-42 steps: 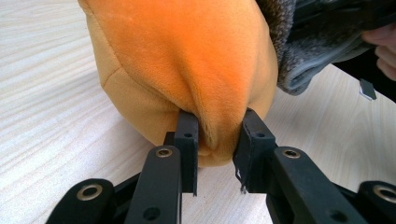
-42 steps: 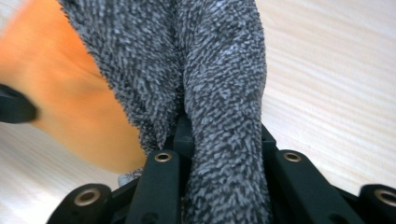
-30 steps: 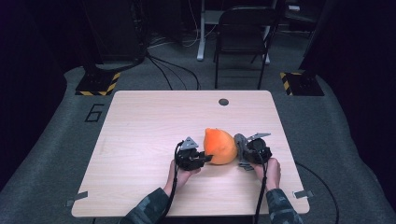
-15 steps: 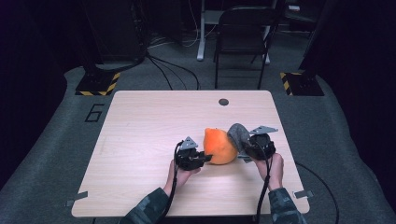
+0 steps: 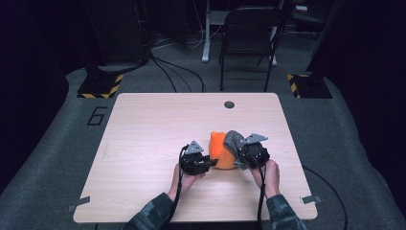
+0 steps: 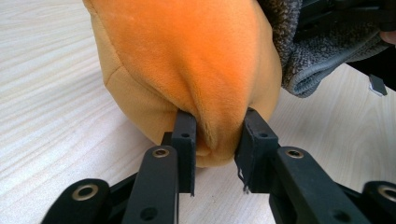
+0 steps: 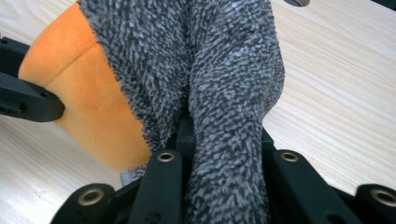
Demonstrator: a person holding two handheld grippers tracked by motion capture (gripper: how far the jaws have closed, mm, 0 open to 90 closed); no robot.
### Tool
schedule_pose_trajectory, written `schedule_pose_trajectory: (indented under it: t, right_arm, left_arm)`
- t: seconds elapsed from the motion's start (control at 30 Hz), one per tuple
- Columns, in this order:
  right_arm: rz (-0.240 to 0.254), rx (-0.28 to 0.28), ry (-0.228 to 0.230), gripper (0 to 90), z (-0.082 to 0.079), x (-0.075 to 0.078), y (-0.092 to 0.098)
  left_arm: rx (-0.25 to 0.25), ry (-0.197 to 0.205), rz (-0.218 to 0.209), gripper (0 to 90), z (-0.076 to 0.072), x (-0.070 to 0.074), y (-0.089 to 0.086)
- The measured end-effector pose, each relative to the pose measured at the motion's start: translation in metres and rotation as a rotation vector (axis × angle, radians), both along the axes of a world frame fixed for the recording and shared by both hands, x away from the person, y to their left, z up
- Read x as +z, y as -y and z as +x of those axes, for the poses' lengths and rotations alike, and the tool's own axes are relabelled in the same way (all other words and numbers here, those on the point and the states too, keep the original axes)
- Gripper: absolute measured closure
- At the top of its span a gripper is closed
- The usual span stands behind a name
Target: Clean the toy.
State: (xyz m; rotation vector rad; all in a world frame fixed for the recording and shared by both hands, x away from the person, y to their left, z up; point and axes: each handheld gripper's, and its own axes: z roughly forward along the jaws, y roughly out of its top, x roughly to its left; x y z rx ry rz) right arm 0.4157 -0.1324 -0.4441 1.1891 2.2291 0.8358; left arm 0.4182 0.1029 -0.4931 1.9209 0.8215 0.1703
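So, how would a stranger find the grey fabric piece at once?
Look at the wooden table, near its right front part, where an orange plush sits. The grey fabric drapes over its right side, pinched by the right gripper; it alone is speckled and fuzzy.

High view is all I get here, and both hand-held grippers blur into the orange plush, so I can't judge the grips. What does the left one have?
Observer: In the left gripper view, the left hand-held gripper has a fold of the orange plush between its jaws. They have just been opening, yet the fold sits pinched.
Operator: And the right one?
Observer: The right hand-held gripper is shut on the grey fleece cover, which bunches up between its jaws.
Operator: Is the plush off the table?
Observer: Its underside appears to rest on the wooden table.
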Motion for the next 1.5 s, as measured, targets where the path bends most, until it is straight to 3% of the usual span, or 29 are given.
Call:
schedule_pose_trajectory:
  t: [0.17, 0.2, 0.3, 0.33, 0.37, 0.4, 0.43, 0.47, 0.5, 0.57, 0.63, 0.67, 0.77, 0.93, 1.03, 1.07, 1.1, 1.23, 1.27, 1.47, 1.5]
  right_arm:
    - [0.011, -0.009, -0.010, 74.3, 0.003, -0.003, 0.004]
    - [0.023, -0.011, -0.011, 74.3, 0.004, -0.004, 0.006]
    - [0.028, -0.011, -0.014, 74.3, 0.005, -0.004, 0.008]
    - [0.025, -0.009, -0.014, 74.3, 0.006, -0.004, 0.007]
    - [0.025, -0.009, -0.014, 74.3, 0.006, -0.004, 0.007]
    - [0.024, -0.006, -0.015, 74.3, 0.006, -0.004, 0.007]
    - [0.024, -0.006, -0.015, 74.3, 0.006, -0.004, 0.007]
    - [0.023, -0.010, -0.017, 74.3, 0.006, -0.004, 0.007]
    - [0.023, -0.010, -0.017, 74.3, 0.006, -0.004, 0.007]
    - [0.031, -0.017, -0.021, 74.3, 0.006, -0.004, 0.007]
    - [0.026, -0.005, -0.024, 74.4, 0.008, -0.004, 0.008]
    - [0.026, -0.009, -0.026, 74.4, 0.008, -0.004, 0.007]
    - [0.033, -0.014, -0.031, 74.4, 0.009, -0.004, 0.007]
    - [0.029, -0.006, -0.031, 74.4, 0.010, -0.004, 0.008]
    - [0.031, -0.010, -0.033, 74.4, 0.010, -0.004, 0.007]
    - [0.030, -0.012, -0.035, 74.4, 0.010, -0.004, 0.006]
    - [0.030, -0.012, -0.035, 74.4, 0.010, -0.004, 0.006]
    - [0.031, -0.008, -0.034, 74.4, 0.010, -0.005, 0.007]
    - [0.033, -0.012, -0.028, 74.4, 0.011, -0.005, 0.007]
    - [0.031, -0.004, -0.038, 74.5, 0.010, -0.006, 0.007]
    - [0.034, -0.003, -0.044, 74.5, 0.010, -0.006, 0.007]
  left_arm:
    - [-0.035, 0.026, 0.013, 51.3, 0.002, 0.003, -0.002]
    - [-0.066, 0.050, 0.047, 44.3, 0.004, 0.005, -0.003]
    - [-0.089, 0.101, 0.082, 34.4, 0.003, 0.006, -0.002]
    - [-0.091, 0.128, 0.104, 33.0, 0.003, 0.007, -0.002]
    - [-0.091, 0.128, 0.104, 31.2, 0.003, 0.007, -0.002]
    - [-0.108, 0.165, 0.135, 28.9, 0.001, 0.009, -0.002]
    - [-0.108, 0.165, 0.135, 27.9, 0.001, 0.009, -0.002]
    - [-0.121, 0.235, 0.190, 26.5, 0.000, 0.011, -0.002]
    - [-0.121, 0.235, 0.190, 25.4, 0.000, 0.011, -0.002]
    - [-0.122, 0.308, 0.269, 24.6, -0.002, 0.011, -0.001]
    - [-0.133, 0.315, 0.276, 24.4, -0.002, 0.010, -0.001]
    - [-0.130, 0.338, 0.315, 23.8, -0.001, 0.007, 0.000]
    - [-0.131, 0.358, 0.352, 23.8, 0.001, 0.003, 0.000]
    - [-0.149, 0.383, 0.359, 24.4, 0.004, -0.002, 0.001]
    - [-0.173, 0.446, 0.392, 25.9, 0.001, -0.005, 0.007]
    - [-0.173, 0.446, 0.392, 26.6, 0.001, -0.005, 0.007]
    - [-0.185, 0.484, 0.416, 26.8, -0.001, -0.006, 0.010]
    - [-0.189, 0.523, 0.436, 30.0, -0.001, -0.009, 0.014]
    - [-0.194, 0.551, 0.444, 31.6, -0.001, -0.011, 0.016]
    - [-0.212, 0.605, 0.475, 43.9, -0.004, -0.015, 0.018]
    - [-0.199, 0.605, 0.487, 55.0, -0.004, -0.016, 0.019]
